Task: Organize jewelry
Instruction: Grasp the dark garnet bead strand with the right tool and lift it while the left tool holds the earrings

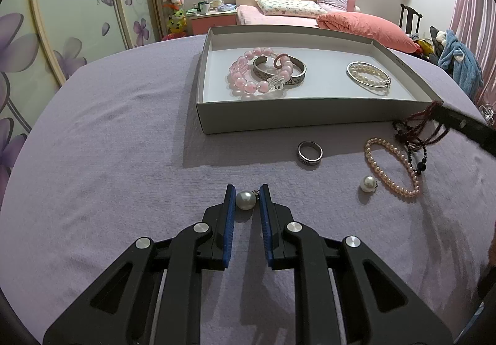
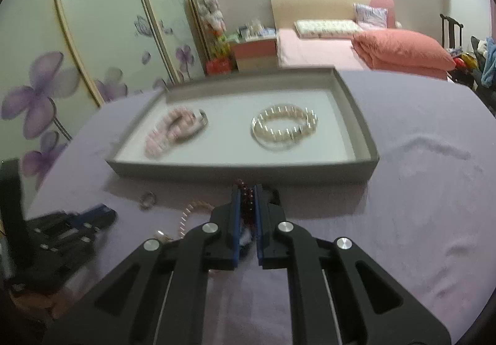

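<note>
My left gripper [image 1: 247, 191] is shut on a white pearl earring [image 1: 245, 200] just above the purple cloth. A second pearl earring [image 1: 368, 183], a pale pearl strand [image 1: 390, 168] and a silver ring [image 1: 310, 151] lie on the cloth to its right. My right gripper [image 2: 245, 187] is shut on a dark red bead bracelet [image 2: 247, 205], lifted in front of the grey tray [image 2: 241, 172]. From the left wrist view the same bracelet [image 1: 417, 127] hangs from the right gripper's fingers [image 1: 465, 124]. The right wrist view is blurred.
The tray [image 1: 279, 120] holds a pink bead bracelet [image 1: 248, 78] over a silver bangle [image 1: 297, 75], and a pearl bangle [image 1: 369, 75] to the right. The purple cloth [image 1: 108, 174] covers a round table. A bed, a nightstand and wardrobe doors stand behind.
</note>
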`<state>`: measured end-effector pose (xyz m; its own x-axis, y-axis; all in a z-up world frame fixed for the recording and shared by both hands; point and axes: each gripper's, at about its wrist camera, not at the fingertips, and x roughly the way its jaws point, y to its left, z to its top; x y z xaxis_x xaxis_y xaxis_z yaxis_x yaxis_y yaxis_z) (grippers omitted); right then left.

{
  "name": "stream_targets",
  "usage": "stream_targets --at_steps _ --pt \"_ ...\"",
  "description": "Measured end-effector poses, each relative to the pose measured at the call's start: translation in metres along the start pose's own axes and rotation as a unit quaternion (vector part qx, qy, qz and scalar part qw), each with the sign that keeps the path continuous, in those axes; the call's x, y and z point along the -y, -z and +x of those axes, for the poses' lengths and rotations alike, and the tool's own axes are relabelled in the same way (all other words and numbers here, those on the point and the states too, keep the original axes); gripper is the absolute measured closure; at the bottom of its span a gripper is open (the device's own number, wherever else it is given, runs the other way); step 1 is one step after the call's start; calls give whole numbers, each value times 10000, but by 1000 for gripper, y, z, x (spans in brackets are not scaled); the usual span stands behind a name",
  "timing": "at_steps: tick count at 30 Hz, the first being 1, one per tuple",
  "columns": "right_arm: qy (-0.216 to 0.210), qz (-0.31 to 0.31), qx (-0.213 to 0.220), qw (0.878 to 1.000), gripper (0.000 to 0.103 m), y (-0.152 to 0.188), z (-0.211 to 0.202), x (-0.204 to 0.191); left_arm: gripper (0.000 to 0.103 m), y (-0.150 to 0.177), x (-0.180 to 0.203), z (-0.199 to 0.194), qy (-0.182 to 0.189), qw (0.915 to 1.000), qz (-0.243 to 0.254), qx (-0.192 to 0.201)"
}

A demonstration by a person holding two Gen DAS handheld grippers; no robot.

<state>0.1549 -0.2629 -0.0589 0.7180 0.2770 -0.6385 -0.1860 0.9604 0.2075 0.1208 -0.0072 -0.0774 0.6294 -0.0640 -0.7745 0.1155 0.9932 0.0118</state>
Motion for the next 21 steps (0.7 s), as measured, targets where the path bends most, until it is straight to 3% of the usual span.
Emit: stream_targets --at_steps 18,21 --pt "-777 409 1171 9892 94 -18 -64 7 86 0 1 0 -6 10000 0 0" --pt "-665 198 1162 9908 94 -14 -67 2 86 0 1 0 -7 10000 1 0"
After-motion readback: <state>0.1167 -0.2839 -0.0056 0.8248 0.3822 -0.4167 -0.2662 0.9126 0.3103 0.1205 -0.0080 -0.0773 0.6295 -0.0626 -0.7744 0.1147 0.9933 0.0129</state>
